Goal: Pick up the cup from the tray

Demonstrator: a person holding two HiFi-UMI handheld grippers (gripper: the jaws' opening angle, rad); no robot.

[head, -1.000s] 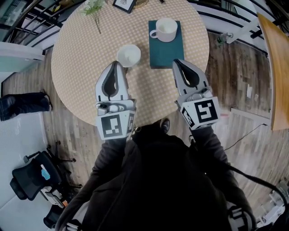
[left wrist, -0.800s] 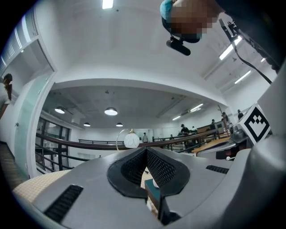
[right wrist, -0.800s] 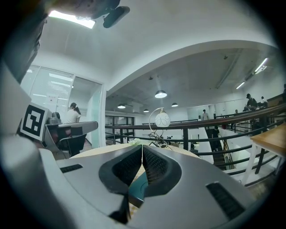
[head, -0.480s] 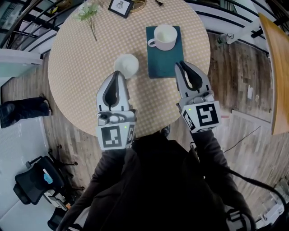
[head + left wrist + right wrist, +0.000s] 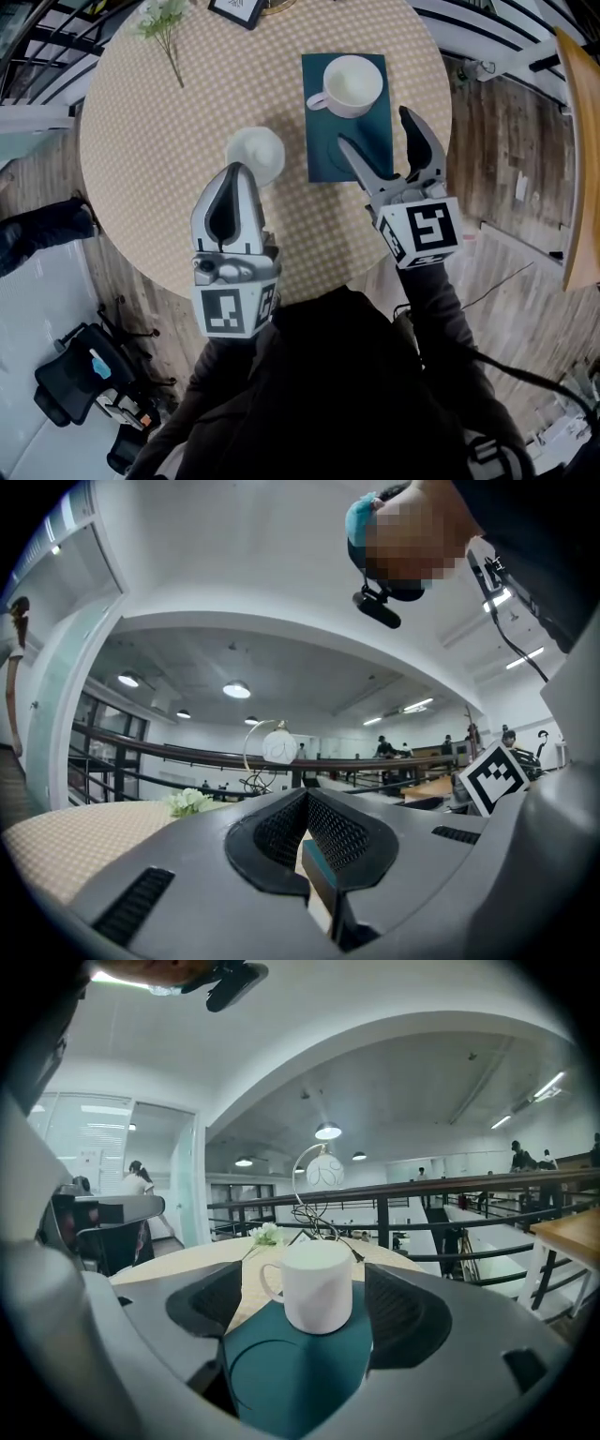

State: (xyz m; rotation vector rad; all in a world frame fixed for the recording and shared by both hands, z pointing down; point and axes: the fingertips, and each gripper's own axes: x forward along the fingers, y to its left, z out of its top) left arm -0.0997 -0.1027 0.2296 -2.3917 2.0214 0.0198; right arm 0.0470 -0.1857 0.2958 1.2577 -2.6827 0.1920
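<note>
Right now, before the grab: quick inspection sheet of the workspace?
Surface: round table, checked cloth.
Job's things: white cup upright on teal tray.
Clutter: small white bowl, flower sprig, picture frame.
Grippers: left gripper shut, empty; right gripper jaws just opened, cup ahead of them, untouched.
Cables: thin cable on floor, right.
Surroundings: wood floor, railing, office chair.
</note>
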